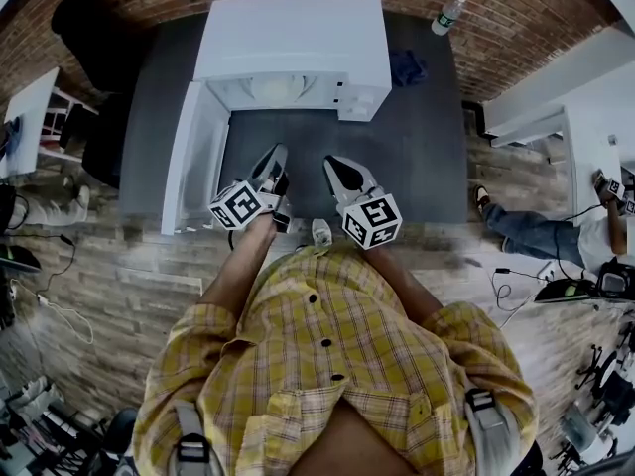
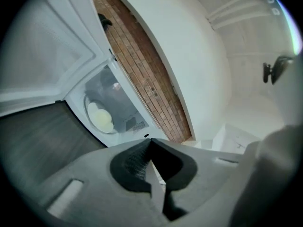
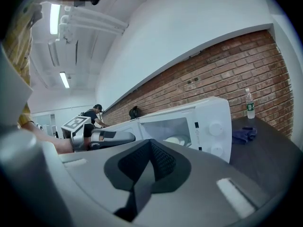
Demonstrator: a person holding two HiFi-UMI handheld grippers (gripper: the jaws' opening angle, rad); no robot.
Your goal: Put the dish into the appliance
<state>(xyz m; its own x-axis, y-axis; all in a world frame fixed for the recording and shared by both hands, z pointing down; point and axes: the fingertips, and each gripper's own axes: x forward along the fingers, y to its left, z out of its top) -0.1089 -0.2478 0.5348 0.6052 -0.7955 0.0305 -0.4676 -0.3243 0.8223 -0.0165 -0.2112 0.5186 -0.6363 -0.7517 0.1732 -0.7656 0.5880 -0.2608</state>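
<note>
A white microwave stands at the back of the dark grey table, its door swung open to the left. A pale round dish lies inside the cavity; it also shows as the dish in the left gripper view and as the dish in the right gripper view. My left gripper and right gripper hover side by side over the table in front of the opening. Both are shut and hold nothing. Left gripper points at the cavity; right gripper faces the microwave.
A blue cloth lies right of the microwave, and a plastic bottle stands at the back right corner. A brick wall runs behind. A white desk and a seated person's legs are at the right.
</note>
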